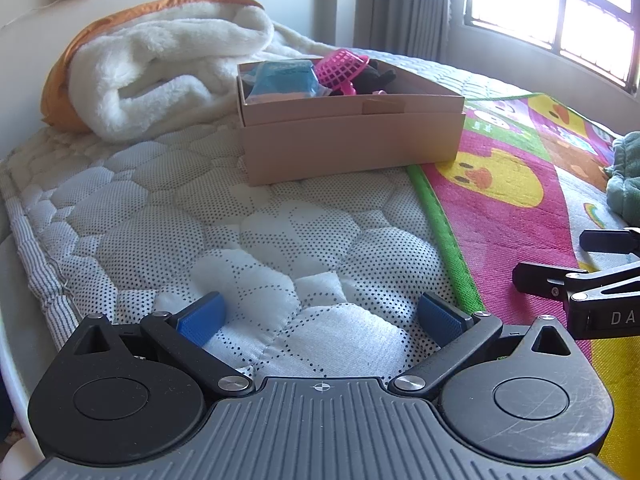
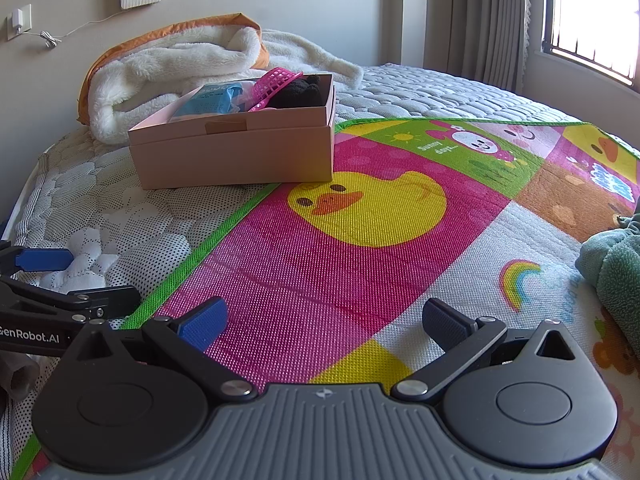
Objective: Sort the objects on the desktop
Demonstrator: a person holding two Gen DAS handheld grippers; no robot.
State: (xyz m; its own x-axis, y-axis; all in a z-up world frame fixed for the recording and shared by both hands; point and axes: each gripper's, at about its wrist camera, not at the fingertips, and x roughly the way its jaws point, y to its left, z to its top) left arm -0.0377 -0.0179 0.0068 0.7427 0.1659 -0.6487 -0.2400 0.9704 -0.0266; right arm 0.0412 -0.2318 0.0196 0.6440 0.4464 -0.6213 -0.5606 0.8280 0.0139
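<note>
Left gripper (image 1: 320,318): spread wide, holding nothing, low over the quilted mattress (image 1: 168,208).
Right gripper (image 2: 324,320): spread wide, holding nothing, over the cartoon play mat (image 2: 360,264).
Box (image 2: 236,156): beige cardboard, open top, sitting on the mattress with 1 corner on the mat's green edge.
Box contents: blue packet (image 2: 212,100), pink plastic basket (image 2: 276,82) tilted on its side, black plush item (image 2: 300,90).
Behind the box: white fleece blanket (image 1: 160,76) heaped against an orange pillow (image 1: 60,84).
Right edge: green towel (image 2: 616,272) on the mat.
</note>
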